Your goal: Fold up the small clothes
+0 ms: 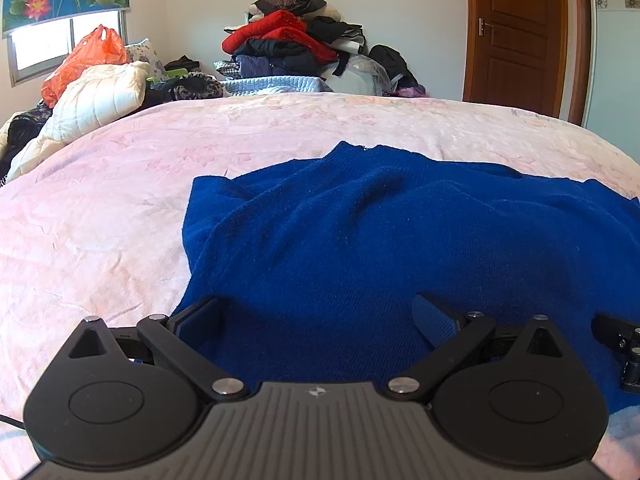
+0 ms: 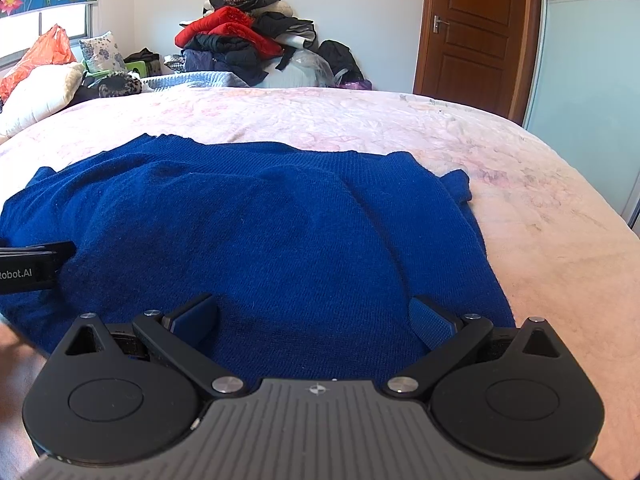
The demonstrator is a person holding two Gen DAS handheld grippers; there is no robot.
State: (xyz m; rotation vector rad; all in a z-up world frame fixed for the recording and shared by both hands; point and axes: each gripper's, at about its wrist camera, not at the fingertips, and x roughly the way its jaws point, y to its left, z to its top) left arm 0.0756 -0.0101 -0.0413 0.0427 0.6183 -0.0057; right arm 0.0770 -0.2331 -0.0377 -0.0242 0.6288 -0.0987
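Side by side, the left gripper (image 1: 318,320) and right gripper (image 2: 316,318) hover low over a blue sweater (image 2: 256,216) spread flat on a pink bedspread (image 1: 100,208), both sets of jaws spread wide and gripping nothing. Behind, a heap of clothes (image 1: 288,36) sits against the wall beside a wooden door (image 2: 476,32).

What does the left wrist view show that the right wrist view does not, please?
Only the left wrist view shows the sweater's left edge with bare bedspread beside it, and the left gripper, open over the cloth. Only the right wrist view shows the sweater's right edge, a folded-out corner, and the right gripper, also open. Both share the blue sweater, the clothes pile and the wooden door.
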